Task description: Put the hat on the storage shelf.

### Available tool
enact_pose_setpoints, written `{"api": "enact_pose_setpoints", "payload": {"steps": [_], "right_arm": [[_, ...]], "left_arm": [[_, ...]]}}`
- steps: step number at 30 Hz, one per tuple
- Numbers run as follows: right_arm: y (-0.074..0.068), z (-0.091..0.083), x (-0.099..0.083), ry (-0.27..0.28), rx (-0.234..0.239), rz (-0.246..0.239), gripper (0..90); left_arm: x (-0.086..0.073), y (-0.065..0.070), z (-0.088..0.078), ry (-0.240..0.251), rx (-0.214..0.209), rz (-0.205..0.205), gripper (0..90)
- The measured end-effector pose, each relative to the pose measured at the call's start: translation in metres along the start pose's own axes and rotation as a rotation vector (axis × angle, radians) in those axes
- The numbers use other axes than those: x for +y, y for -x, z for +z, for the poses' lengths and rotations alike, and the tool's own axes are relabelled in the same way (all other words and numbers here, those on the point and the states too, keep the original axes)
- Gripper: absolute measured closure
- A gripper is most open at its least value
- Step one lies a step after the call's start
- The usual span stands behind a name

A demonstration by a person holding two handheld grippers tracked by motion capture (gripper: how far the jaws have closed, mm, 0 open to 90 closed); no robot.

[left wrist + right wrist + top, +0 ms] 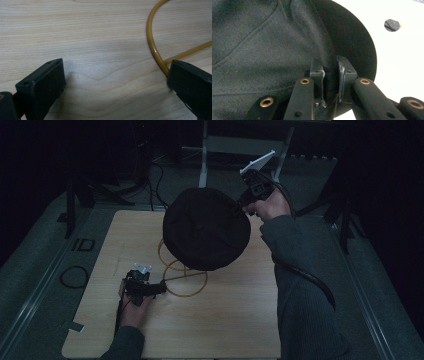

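Dim room, pale wooden table, black hat

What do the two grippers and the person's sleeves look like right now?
Both grippers are black. The left gripper has blocky jaws; the right gripper has brass-ringed rivets on its arms, a pale three-cornered plate on top and a thick black cable. The sleeves are dark grey.

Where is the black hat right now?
In the high view the hat hangs above the middle of the table, over the yellow wire stand. The right gripper pinches its right edge.
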State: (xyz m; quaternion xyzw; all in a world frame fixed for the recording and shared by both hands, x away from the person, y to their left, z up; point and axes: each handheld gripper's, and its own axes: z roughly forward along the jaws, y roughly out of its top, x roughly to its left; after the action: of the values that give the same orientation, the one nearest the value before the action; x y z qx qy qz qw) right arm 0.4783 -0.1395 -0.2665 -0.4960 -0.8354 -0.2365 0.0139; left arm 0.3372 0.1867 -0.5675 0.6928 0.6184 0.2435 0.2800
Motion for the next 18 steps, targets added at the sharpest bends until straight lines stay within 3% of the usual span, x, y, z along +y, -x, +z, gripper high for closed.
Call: {"api": "enact_pose_setpoints", "payload": {"steps": [18], "right_arm": [[-0.034, 0.033, 0.01, -0.038, 0.001, -0.059, 77.1]], "left_arm": [[0.0, 0.0, 0.0, -0.004, -0.001, 0.004, 1.2]]}}
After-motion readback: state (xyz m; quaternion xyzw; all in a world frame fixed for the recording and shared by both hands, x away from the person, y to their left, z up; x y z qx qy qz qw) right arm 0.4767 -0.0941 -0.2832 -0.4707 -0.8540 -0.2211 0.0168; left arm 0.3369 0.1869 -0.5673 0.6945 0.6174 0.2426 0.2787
